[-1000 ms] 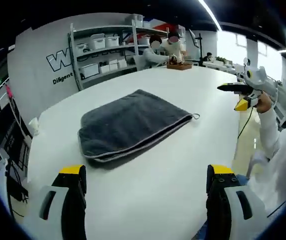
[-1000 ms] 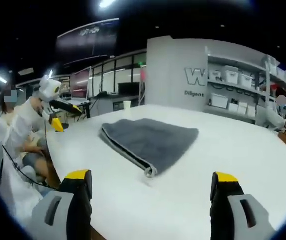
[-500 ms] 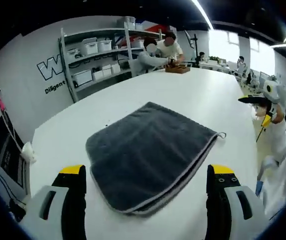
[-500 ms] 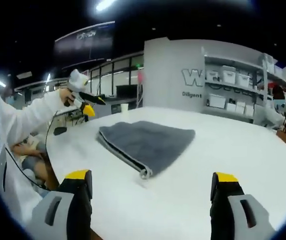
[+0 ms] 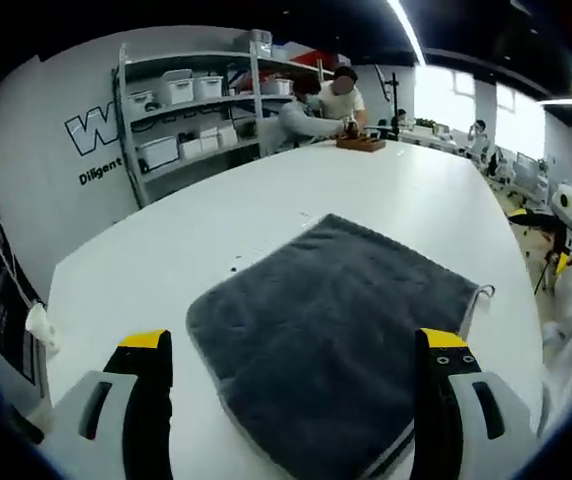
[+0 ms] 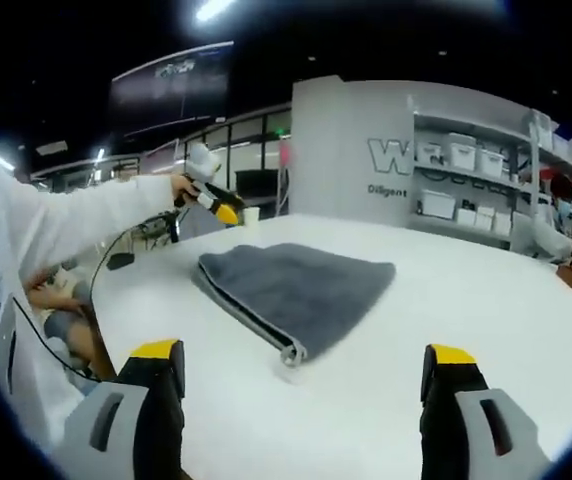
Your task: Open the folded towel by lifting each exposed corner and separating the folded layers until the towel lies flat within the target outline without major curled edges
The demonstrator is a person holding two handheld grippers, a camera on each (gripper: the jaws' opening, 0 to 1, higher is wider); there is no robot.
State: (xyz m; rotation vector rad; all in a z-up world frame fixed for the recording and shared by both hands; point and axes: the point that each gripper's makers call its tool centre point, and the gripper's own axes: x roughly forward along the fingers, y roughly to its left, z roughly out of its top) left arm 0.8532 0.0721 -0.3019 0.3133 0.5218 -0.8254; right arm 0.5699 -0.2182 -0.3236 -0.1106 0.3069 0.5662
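A dark grey folded towel (image 5: 336, 335) lies on the white table (image 5: 156, 260), its light piping edge and a small loop (image 5: 484, 292) toward the right. My left gripper (image 5: 294, 345) is open and hovers over the towel's near part, one jaw on each side in the view. In the right gripper view the towel (image 6: 301, 288) lies ahead, folded edge toward me, and the left gripper (image 6: 216, 205), held by a white-sleeved arm, hangs above its far left side. My right gripper (image 6: 304, 352) is open with nothing between its jaws, short of the towel's near corner. It also appears at the table's right edge (image 5: 563, 235).
Grey shelves with white bins (image 5: 181, 90) stand against the back wall. Two people work over a wooden box (image 5: 358, 143) at the table's far end. A white cup (image 6: 253, 213) sits near the far left edge. Bare table surrounds the towel on all sides.
My left gripper has come forward and over the towel, which now looms larger in its view. Seen from the right gripper, it has swung right toward the towel. The right gripper has barely moved.
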